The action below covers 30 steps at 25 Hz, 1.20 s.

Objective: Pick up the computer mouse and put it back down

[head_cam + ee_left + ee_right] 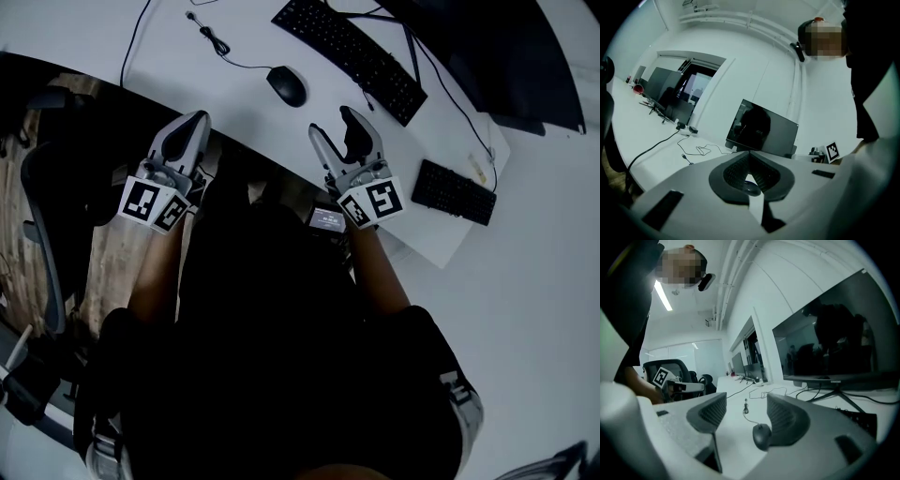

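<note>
Ahead, the mouse (286, 86) lies on the white surface (187, 66) beside the keyboard (349, 56), cable (217, 42) trailing away; the right tool (333, 124) gapes empty short of it, the left tool (195, 120) pinched together, empty.

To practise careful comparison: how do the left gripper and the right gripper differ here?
The left gripper has its jaws meeting at the tips; the right gripper holds them apart. In the head view, the left gripper sits left of the mouse, the right gripper right of it. Both are empty, near the desk edge, and carry marker cubes.
</note>
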Each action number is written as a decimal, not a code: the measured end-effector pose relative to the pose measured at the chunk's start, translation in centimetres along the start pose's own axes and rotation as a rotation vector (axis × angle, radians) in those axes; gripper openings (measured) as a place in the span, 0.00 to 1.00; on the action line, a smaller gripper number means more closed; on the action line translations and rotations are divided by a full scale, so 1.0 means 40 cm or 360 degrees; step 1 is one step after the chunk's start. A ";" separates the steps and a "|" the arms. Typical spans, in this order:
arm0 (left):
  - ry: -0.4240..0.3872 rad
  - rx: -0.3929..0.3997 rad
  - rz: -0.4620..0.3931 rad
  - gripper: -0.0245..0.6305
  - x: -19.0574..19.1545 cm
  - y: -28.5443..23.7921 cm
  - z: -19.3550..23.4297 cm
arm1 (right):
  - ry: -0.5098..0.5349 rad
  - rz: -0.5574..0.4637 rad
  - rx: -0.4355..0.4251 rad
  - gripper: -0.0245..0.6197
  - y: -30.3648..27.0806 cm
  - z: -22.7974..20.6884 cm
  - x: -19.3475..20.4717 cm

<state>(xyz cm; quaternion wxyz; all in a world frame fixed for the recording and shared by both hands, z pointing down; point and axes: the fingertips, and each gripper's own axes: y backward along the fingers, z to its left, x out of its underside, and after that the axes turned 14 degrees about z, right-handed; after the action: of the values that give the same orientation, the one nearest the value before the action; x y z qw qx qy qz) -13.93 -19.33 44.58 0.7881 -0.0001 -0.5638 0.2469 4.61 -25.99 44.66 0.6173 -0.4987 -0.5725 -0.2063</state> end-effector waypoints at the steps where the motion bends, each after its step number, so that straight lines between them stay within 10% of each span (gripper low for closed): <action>1: -0.0003 0.0021 0.0017 0.03 0.006 -0.021 0.013 | 0.0015 0.0031 -0.0004 0.43 -0.028 -0.003 0.001; 30: 0.0242 0.0119 0.0152 0.03 0.136 -0.230 0.189 | 0.0234 0.0994 -0.0083 0.52 -0.426 -0.111 0.330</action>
<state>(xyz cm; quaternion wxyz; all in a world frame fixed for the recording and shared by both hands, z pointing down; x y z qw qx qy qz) -15.77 -27.38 54.74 0.8154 -0.0164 -0.4922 0.3044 -3.82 -32.73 63.84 0.6774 -0.6497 -0.3403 -0.0570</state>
